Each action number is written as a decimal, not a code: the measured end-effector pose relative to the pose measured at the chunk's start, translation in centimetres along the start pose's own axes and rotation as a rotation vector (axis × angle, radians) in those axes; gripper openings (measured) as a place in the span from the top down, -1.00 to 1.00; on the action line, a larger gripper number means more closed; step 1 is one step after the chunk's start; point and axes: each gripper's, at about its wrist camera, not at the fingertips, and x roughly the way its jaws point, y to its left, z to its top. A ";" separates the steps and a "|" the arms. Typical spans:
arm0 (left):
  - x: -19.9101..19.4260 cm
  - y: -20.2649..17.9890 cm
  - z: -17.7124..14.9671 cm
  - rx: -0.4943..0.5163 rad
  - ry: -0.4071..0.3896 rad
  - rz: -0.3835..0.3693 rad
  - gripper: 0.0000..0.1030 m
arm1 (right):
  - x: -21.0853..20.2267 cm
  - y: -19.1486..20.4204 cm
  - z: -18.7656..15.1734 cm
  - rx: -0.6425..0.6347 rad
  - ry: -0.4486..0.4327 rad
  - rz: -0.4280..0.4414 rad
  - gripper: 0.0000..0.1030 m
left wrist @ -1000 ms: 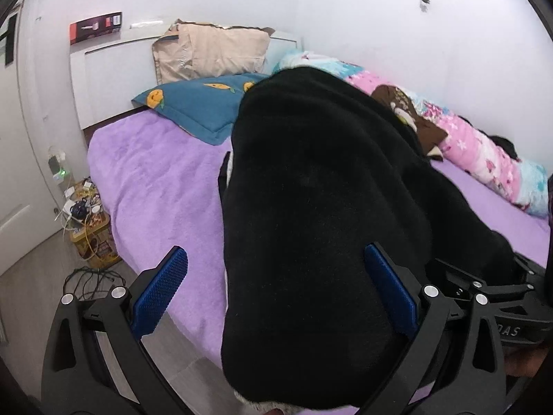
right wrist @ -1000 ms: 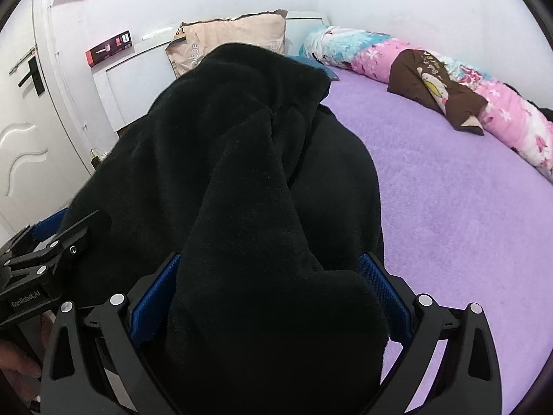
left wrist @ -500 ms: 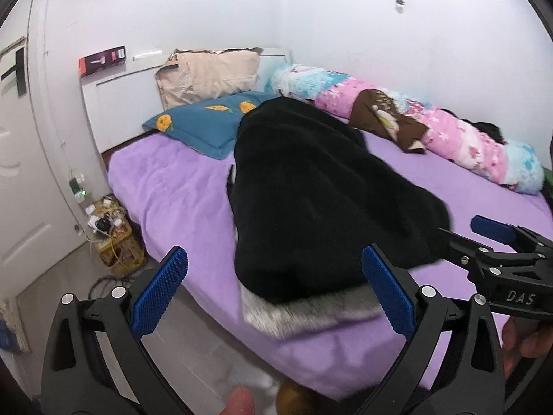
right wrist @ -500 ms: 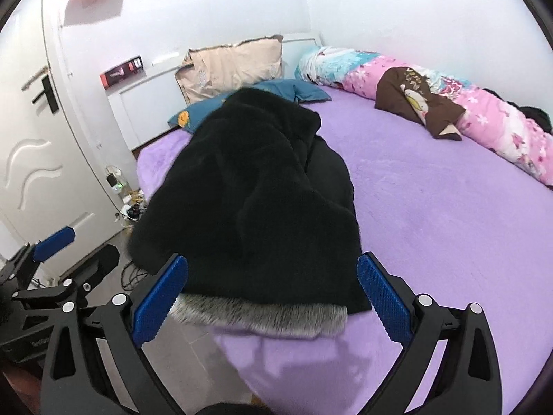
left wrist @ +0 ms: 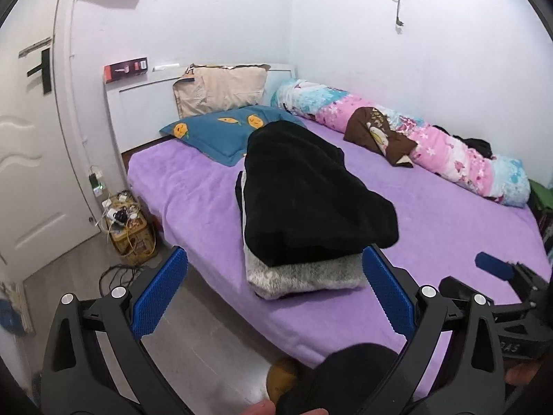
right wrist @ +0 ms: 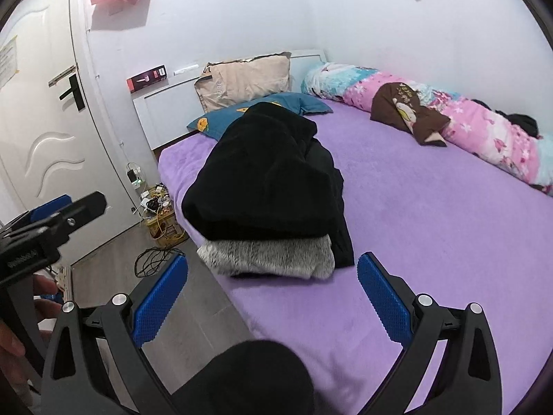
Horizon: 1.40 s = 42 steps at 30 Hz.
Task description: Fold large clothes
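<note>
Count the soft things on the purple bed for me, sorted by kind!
Pillows: 2, the beige pillow and the blue pillow
Rolled blankets: 1, the pink and blue blanket
Black coats: 1, the folded coat
Brown cloths: 1, the brown cloth
Total: 5

blue pillow (right wrist: 293, 103) half behind the black coat (right wrist: 269, 169); box lettering (left wrist: 126, 68) too small to read

Purple bed (left wrist: 193, 186) bears black coat (left wrist: 311, 197), pillows, perhaps a rolled quilt (left wrist: 459, 159).
</note>
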 end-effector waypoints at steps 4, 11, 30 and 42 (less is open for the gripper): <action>-2.5 0.2 -0.8 -0.017 -0.006 0.017 -0.88 | -1.8 0.8 -0.7 -0.019 -0.014 0.007 -0.88; -4.2 0.3 -2.4 -0.011 0.013 0.051 -0.88 | -4.1 2.0 -1.3 -0.044 -0.040 0.016 -0.88; -4.4 0.6 -2.8 -0.010 0.012 0.067 -0.88 | -4.9 3.2 -1.7 -0.071 -0.044 0.026 -0.88; -4.6 0.1 -2.7 0.002 -0.007 0.062 -0.88 | -5.0 2.9 -1.8 -0.058 -0.044 0.024 -0.88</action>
